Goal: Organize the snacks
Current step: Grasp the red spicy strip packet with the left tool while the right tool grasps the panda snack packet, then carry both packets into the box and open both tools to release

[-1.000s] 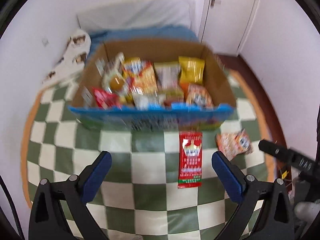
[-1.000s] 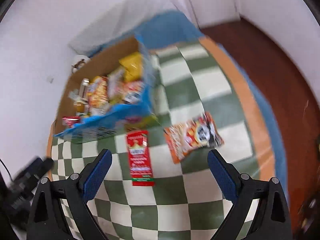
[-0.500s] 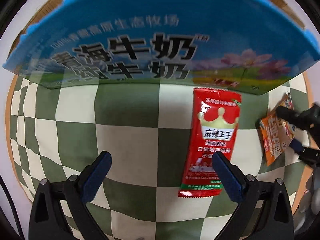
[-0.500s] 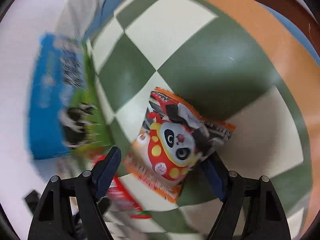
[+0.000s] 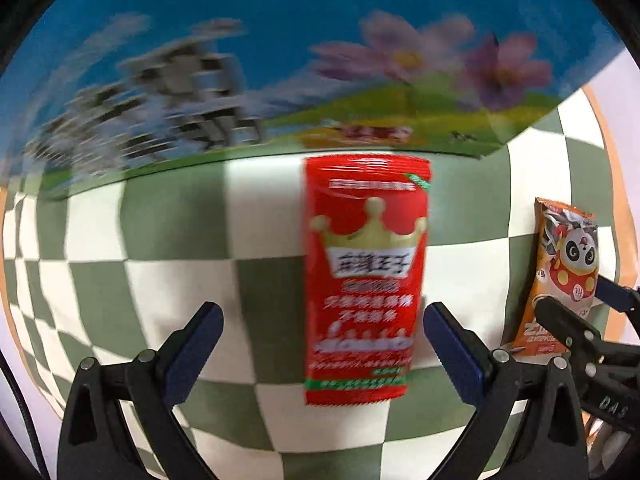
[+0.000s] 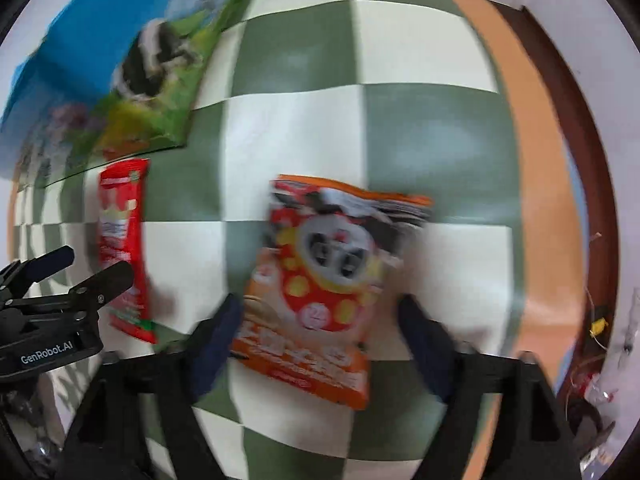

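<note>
Two snack packets are shown lying loose on the checked surface, outside the printed carton [image 5: 280, 32]; neither is yet lifted. The red packet [image 5: 362, 280] with a gold crown lies flat, its far end just beside the carton's base, and is framed between the fingers of the left tongs [image 5: 318, 332], which stand open above it with no pad seen pressing on it. The orange panda packet [image 6: 324, 284] lies to the right of the red one, apart from it, and is straddled by the right tongs [image 6: 320, 334]; the jaws are opening at this moment, with the packet between them but, as far as the blur allows, not clamped. The carton's contents are hidden in these views, so the share of snacks already stowed cannot be told. Judged from the layout, both packets remain to be gripped, raised and placed in the carton.

The surface is a green-and-cream checked mat [image 5: 180, 280] with an orange border [image 6: 532, 184], seemingly soft; whether a bench or a bed lies beneath cannot be told. Beyond the border, dark brown flooring [image 6: 568, 92] and a pale wall are seen at the far right.
</note>
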`<move>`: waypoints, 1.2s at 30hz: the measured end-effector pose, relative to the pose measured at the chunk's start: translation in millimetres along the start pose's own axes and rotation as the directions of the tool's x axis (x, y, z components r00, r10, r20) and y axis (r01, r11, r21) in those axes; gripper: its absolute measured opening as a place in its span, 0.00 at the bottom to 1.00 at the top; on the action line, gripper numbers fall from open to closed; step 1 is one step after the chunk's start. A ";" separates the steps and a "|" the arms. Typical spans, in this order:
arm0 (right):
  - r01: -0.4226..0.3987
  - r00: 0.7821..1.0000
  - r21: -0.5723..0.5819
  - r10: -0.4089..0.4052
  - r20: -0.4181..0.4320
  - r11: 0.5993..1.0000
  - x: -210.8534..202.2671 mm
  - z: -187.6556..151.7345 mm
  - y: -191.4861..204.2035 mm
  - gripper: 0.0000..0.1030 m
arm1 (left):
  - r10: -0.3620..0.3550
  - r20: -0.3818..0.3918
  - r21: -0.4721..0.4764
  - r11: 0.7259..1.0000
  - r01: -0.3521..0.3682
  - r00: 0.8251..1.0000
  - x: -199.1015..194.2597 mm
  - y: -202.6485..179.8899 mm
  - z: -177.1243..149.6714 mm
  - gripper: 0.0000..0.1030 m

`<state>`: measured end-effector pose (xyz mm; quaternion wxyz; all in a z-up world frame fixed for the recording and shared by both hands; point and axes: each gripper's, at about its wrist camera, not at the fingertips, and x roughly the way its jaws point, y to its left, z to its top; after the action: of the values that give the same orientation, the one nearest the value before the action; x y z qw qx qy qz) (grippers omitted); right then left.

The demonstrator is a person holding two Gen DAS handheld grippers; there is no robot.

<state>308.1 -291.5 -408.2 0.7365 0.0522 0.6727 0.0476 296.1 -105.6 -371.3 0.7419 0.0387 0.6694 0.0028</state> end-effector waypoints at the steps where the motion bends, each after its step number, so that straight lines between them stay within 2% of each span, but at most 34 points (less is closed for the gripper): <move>1: 0.018 1.000 0.003 -0.018 0.000 1.000 2.7 -2.2 -2.5 0.90 | -0.003 -0.003 0.011 1.000 0.003 1.000 5.0 -4.8 0.9 1.00; 5: 0.007 1.000 0.037 -0.007 0.001 0.999 20.8 -9.4 -13.8 1.00 | 0.012 0.027 0.043 0.999 -0.013 1.000 12.1 -15.3 6.0 0.99; 9: -0.041 0.999 0.128 0.041 0.006 0.991 38.5 -6.2 -27.8 1.00 | 0.017 0.050 0.025 1.000 -0.018 0.999 9.7 -23.9 8.3 0.89; 11: -0.039 0.999 0.144 0.041 -0.010 0.989 46.8 -3.7 -30.8 1.00 | 0.025 0.056 0.013 1.000 -0.025 0.998 10.3 -24.7 8.4 0.77; 14: -0.005 0.999 0.104 0.010 -0.049 0.995 59.0 0.0 -25.6 1.00 | 0.028 0.053 0.004 1.000 -0.029 0.998 8.5 -20.0 11.8 0.60; 17: 0.010 0.996 0.068 -0.004 -0.092 0.998 60.4 3.9 -21.9 1.00 | 0.018 0.053 -0.009 1.000 -0.017 0.998 3.0 -10.1 13.9 0.50; 21: 0.035 0.999 0.100 -0.033 -0.020 0.994 42.1 6.4 -20.1 0.84 | 0.011 0.042 -0.014 1.000 -0.010 0.999 -1.0 3.1 -0.3 0.48; 26: -0.003 1.000 0.137 -0.001 0.031 0.991 27.9 2.1 -21.2 0.84 | 0.009 0.020 -0.036 0.999 -0.008 1.000 -0.2 26.3 -27.7 0.48; 28: 0.013 1.000 0.127 -0.017 0.026 0.992 32.8 3.9 -13.8 0.79 | 0.011 0.013 -0.046 0.999 -0.010 1.000 0.0 36.7 -38.5 0.48; 31: 0.049 0.998 0.099 -0.053 0.042 0.994 39.1 5.9 5.0 0.59 | 0.010 -0.003 -0.076 0.997 -0.010 1.000 1.2 53.8 -47.3 0.48; 36: 0.026 0.999 -0.004 -0.026 0.025 1.000 40.0 -18.0 41.2 0.58 | -0.015 -0.044 -0.123 0.992 0.010 0.999 4.6 78.2 -68.6 0.48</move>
<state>293.8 -244.9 -443.4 0.7455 0.0423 0.6640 0.0389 232.2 -23.7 -378.0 0.7276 -0.0111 0.6848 0.0400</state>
